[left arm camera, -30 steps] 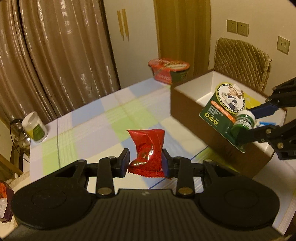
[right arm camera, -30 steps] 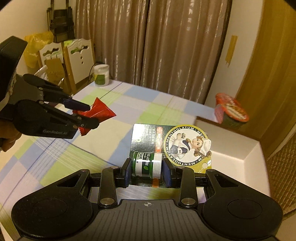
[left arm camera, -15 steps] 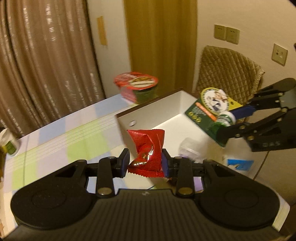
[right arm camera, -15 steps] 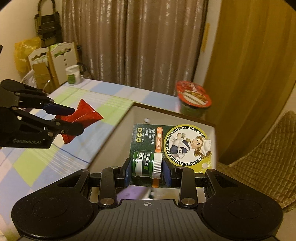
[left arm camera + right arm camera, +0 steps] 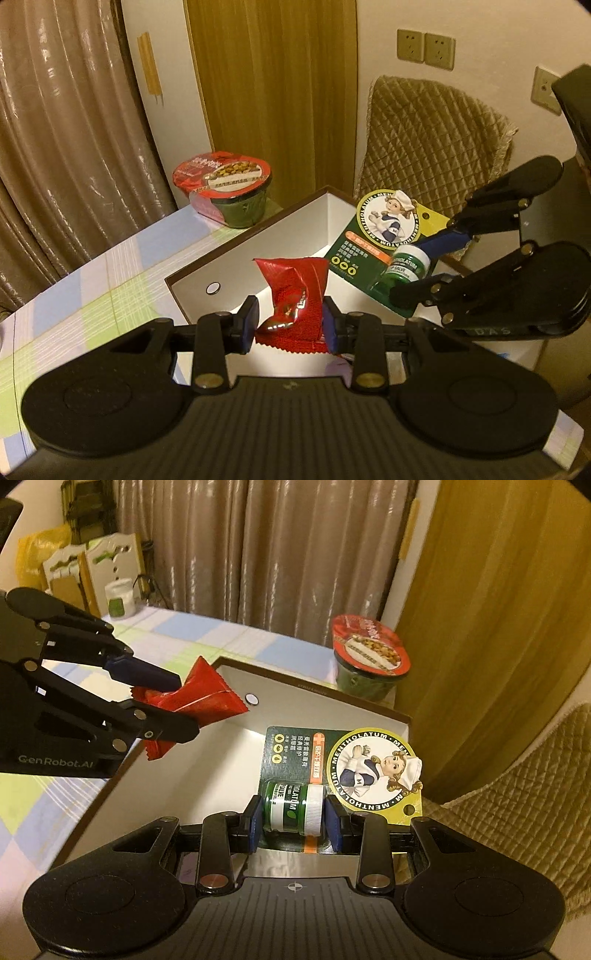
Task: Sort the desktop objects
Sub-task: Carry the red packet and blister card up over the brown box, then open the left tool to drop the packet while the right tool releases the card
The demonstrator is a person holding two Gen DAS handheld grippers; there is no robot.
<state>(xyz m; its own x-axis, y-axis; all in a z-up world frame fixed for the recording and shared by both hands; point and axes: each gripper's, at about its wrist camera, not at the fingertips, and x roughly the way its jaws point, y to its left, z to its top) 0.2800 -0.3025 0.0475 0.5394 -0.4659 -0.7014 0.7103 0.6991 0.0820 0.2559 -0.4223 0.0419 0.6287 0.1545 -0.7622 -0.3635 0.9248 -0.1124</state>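
My left gripper [image 5: 291, 326] is shut on a red snack packet [image 5: 295, 295] and holds it over the open brown box with a white inside [image 5: 236, 266]. My right gripper [image 5: 293, 821] is shut on a green Mentholatum jar on its blister card [image 5: 291, 808], held above the box [image 5: 221, 760]. The card and jar [image 5: 384, 240] and the right gripper [image 5: 428, 271] also show in the left wrist view, to the right of the packet. The left gripper [image 5: 177, 705] with the red packet [image 5: 207, 701] shows at the left of the right wrist view, over the box's left rim.
A red-lidded instant noodle bowl [image 5: 227, 195] stands on the checked tablecloth [image 5: 92, 291] beyond the box, also in the right wrist view [image 5: 365, 661]. A white jar [image 5: 120, 600] sits at the table's far edge. A quilted chair [image 5: 432, 140] stands behind the box. Small items lie in the box bottom.
Both grippers have moved further over the box with their loads. The box now fills more of both views and the noodle bowl looks closer.
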